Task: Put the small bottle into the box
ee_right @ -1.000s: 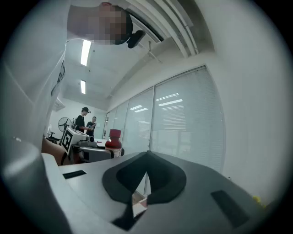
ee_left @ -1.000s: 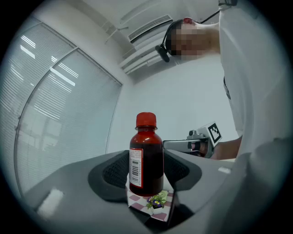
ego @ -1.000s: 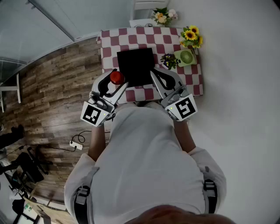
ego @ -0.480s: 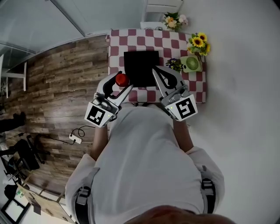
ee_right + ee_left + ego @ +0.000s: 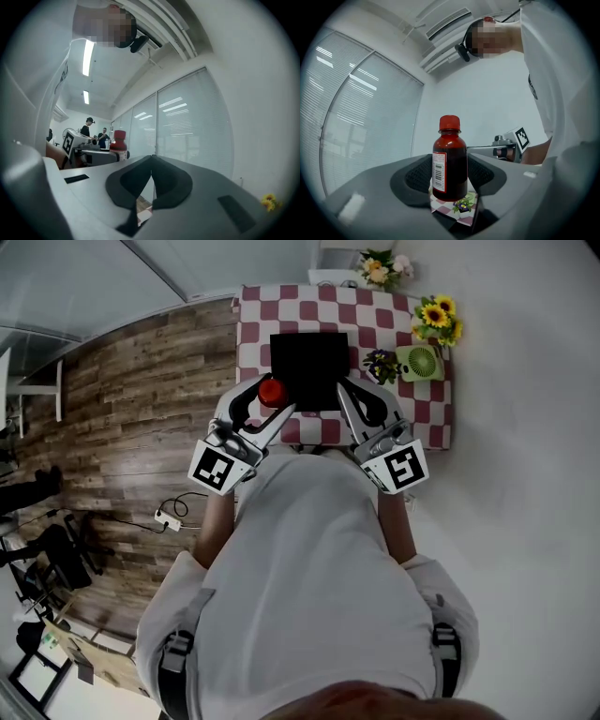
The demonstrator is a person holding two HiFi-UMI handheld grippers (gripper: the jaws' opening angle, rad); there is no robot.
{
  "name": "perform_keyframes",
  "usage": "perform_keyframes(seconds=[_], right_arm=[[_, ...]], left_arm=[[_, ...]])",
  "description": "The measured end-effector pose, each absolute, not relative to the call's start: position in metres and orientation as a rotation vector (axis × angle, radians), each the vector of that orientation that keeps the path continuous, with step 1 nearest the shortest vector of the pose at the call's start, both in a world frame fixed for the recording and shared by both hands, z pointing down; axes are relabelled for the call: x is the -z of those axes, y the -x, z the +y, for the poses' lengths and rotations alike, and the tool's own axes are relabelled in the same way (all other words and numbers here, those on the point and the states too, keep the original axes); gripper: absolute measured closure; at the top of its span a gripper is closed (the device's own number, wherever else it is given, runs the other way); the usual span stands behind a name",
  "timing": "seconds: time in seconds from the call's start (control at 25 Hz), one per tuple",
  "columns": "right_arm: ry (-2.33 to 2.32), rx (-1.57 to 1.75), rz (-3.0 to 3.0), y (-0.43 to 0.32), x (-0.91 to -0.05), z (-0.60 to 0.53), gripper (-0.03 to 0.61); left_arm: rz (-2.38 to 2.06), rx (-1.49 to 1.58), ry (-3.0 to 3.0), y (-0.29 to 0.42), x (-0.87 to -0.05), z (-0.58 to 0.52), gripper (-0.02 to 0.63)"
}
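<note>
Bottle upright in left tongs

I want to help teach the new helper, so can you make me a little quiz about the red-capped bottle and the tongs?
1. True or false: the left tongs are gripping the small bottle.
2. What colour is the box on the checked table? A) black B) yellow C) blue
3. Fill the gap: the right tongs are ____ and hold nothing.
Key: 1 true; 2 A; 3 shut.
</note>
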State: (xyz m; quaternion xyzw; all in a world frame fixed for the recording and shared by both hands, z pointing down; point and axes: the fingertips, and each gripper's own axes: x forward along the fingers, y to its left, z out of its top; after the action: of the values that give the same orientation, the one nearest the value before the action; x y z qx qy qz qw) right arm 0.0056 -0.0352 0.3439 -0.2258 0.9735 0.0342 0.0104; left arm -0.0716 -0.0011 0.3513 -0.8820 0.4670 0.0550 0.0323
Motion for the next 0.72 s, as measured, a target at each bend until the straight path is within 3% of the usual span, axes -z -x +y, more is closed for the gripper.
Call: perform_keyframes(seconds=[0.48, 0.72], right_arm=[[0.945, 0.154, 3.057, -0.051, -0.393, -0.051, 0.578], [0.953, 0.065, 3.062, -0.049, -0.39, -0.053, 0.577]], left_arm=[[1.454, -0.112, 2.734, 0.079, -0.379, -0.017, 0.391], [1.489, -0.11, 2.715, 0.086, -0.378, -0.016, 0.391]])
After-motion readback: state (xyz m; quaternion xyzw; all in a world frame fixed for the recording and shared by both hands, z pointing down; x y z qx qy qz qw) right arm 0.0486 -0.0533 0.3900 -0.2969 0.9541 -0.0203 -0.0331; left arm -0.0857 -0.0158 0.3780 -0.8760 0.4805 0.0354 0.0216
